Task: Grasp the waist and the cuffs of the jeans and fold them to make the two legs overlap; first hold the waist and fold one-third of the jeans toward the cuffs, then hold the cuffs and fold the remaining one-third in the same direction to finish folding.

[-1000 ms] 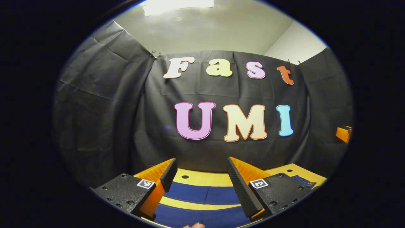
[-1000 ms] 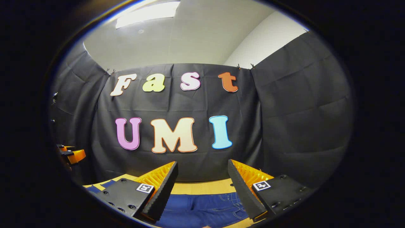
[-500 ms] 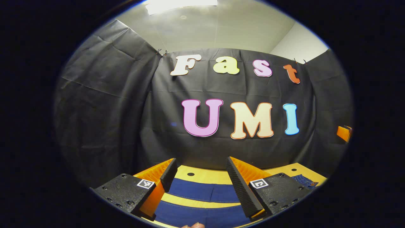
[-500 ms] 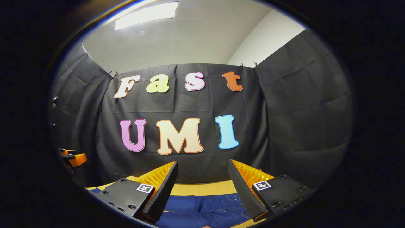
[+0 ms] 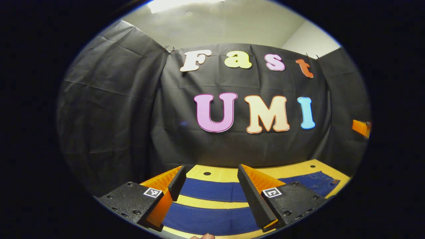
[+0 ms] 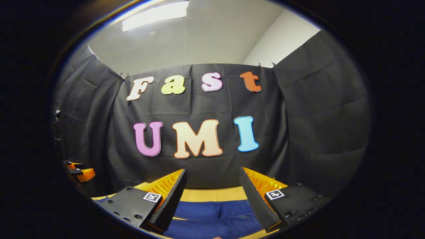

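Left gripper [image 5: 209,187], black screwed mounts, square markers, perhaps ribbed fingers

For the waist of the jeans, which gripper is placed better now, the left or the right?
Right. The right gripper hangs open over the seamed top part of the jeans, apparently near the waist. The left gripper, also open, is over the two separate legs.

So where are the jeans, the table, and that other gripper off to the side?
jeans [image 5: 212,220]: left gripper view, near leg.
table [image 5: 215,203]: left gripper view, bare strip between the legs.
right gripper [image 5: 361,127]: left gripper view, its body at the right edge.
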Demonstrator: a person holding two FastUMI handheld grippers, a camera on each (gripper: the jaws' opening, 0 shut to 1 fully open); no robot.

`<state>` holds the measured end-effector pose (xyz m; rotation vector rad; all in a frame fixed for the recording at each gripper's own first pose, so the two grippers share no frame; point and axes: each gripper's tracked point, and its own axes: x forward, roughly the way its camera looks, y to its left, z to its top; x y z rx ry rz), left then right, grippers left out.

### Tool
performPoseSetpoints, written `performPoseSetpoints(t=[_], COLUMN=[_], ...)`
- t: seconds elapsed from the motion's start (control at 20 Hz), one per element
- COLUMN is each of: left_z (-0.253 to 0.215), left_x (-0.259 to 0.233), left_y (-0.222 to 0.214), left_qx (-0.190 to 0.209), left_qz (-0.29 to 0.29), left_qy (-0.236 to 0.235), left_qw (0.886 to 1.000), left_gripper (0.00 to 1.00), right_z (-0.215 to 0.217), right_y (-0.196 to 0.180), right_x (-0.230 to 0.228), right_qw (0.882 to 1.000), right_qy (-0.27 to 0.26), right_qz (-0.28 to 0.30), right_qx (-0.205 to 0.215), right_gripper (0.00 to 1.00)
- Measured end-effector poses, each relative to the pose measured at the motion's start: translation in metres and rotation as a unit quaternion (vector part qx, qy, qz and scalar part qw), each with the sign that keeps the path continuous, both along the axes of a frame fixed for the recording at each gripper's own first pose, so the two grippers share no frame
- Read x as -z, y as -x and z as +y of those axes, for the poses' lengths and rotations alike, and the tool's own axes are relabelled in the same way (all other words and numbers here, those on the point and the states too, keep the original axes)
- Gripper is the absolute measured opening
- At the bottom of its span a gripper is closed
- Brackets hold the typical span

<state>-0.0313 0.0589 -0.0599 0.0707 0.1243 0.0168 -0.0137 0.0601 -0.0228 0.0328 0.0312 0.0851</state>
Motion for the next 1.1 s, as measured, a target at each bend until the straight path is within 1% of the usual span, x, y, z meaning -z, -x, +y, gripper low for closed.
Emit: performPoseSetpoints(t=[0.05, 0.1, 0.15, 0.2, 0.25, 0.3, 0.35, 0.45, 0.55, 0.7, 0.9, 1.0, 1.1], left_z=[0.003, 0.006, 0.008, 0.010, 0.013, 0.016, 0.020, 0.028, 0.038, 0.052, 0.062, 0.069, 0.079], left_x=[0.008, 0.015, 0.021, 0.027, 0.033, 0.043, 0.052, 0.074, 0.099, 0.138, 0.190, 0.214, 0.238], left_y=[0.004, 0.009, 0.012, 0.016, 0.019, 0.022, 0.026, 0.029, 0.042, 0.057, 0.075, 0.080, 0.086], left_qx=[0.012, 0.024, 0.036, 0.048, 0.061, 0.074, 0.084, 0.108, 0.122, 0.143, 0.176, 0.191, 0.202], left_qz=[0.014, 0.026, 0.038, 0.047, 0.058, 0.071, 0.086, 0.119, 0.146, 0.185, 0.239, 0.264, 0.291], left_qy=[-0.013, -0.024, -0.033, -0.044, -0.063, -0.084, -0.108, -0.143, -0.176, -0.232, -0.292, -0.323, -0.356], left_qw=[1.000, 0.999, 0.998, 0.997, 0.994, 0.991, 0.987, 0.977, 0.966, 0.944, 0.909, 0.889, 0.865], left_gripper=[0.93, 0.94, 0.94, 0.96, 0.96, 0.95, 0.95, 0.95, 0.95, 0.95, 0.95, 0.95, 0.95], right_z=[-0.001, -0.002, -0.003, -0.006, -0.008, -0.010, -0.014, -0.022, -0.029, -0.038, -0.042, -0.043, -0.046], right_y=[0.003, 0.006, 0.009, 0.011, 0.014, 0.016, 0.017, 0.022, 0.024, 0.027, 0.031, 0.032, 0.034], right_x=[0.002, 0.004, 0.006, 0.009, 0.011, 0.014, 0.014, 0.017, 0.023, 0.031, 0.043, 0.045, 0.048], right_qw=[1.000, 1.000, 1.000, 1.000, 1.000, 1.000, 1.000, 1.000, 0.999, 0.999, 0.998, 0.997, 0.997], right_qy=[0.000, -0.001, -0.001, -0.001, 0.000, 0.002, 0.004, 0.005, 0.006, 0.014, 0.024, 0.028, 0.035], right_qz=[0.000, 0.001, 0.003, 0.005, 0.008, 0.010, 0.012, 0.016, 0.022, 0.030, 0.043, 0.047, 0.049], right_qx=[0.002, 0.004, 0.005, 0.007, 0.009, 0.011, 0.014, 0.021, 0.029, 0.041, 0.046, 0.048, 0.053], right_gripper=[0.96, 0.98, 0.98, 0.98, 0.98, 1.00, 0.98, 0.98, 0.98, 0.98, 0.98, 0.98, 0.98])
